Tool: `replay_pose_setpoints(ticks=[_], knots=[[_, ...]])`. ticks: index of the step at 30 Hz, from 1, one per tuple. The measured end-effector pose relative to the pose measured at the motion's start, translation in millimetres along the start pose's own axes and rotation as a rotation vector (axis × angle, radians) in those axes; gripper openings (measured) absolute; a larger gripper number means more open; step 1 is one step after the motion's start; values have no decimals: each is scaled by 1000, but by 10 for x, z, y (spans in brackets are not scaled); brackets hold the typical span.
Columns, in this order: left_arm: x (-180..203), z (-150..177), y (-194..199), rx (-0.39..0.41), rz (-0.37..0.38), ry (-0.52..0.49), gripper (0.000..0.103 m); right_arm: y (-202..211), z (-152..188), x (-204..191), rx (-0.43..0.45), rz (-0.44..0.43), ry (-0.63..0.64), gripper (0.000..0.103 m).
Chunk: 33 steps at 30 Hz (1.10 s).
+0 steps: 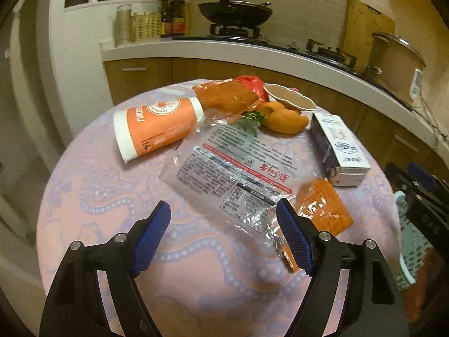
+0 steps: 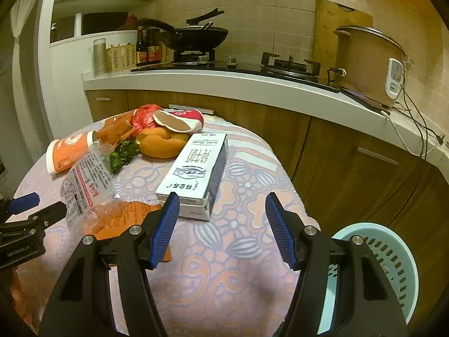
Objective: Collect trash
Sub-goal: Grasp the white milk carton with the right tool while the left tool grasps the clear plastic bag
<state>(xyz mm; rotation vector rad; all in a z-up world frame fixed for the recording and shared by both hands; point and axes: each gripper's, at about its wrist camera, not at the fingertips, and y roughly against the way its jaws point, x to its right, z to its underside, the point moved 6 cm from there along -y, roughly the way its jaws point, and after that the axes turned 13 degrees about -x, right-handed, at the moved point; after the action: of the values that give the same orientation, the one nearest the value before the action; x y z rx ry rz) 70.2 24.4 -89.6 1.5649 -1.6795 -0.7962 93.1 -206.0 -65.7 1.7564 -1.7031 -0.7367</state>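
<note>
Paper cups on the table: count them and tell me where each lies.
2. An orange cup lies on its side at the left; a red-and-white crushed cup lies at the far edge behind the mangoes.

A matt woven cloth (image 1: 112, 196) with a raised pattern covers the counter. The clear wrapper (image 1: 224, 174) near its middle is thin, crinkled plastic film with a glossy shine, and so is the orange packet (image 1: 325, 205) beside it. The toppled cup (image 1: 157, 132) looks like smooth coated paper; the carton (image 2: 193, 174) is printed cardboard with a slight sheen. Each tool (image 1: 224, 236) (image 2: 221, 230) has matt black plastic arms, ribbed blue pads and bright metal pins. The basket (image 2: 393, 258) off the counter's edge is perforated, smooth plastic.
</note>
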Motion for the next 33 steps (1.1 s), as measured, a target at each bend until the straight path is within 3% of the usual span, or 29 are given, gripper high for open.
replay_pose_setpoints(ticks=[3,7,12,21,27,33], knots=[[-13,9,66,8,81,-17,78,-13,0,-55,-3,-12,6,60],[-40,-60,45,-18,123,3,84,-64,-16,-127,-20,-23,9,60],[-141,-36,-217,-121,113,80,84,-171,-82,-207,-57,-41,4,61],[-209,-46,-225,-112,139,113,84,-508,-295,-336,-144,-41,-34,76],[-65,-45,-232,-111,125,63,85,-769,-292,-311,-218,-7,-44,80],[190,-52,-318,-118,90,-8,87,-927,-232,-227,-275,-74,-76,78]])
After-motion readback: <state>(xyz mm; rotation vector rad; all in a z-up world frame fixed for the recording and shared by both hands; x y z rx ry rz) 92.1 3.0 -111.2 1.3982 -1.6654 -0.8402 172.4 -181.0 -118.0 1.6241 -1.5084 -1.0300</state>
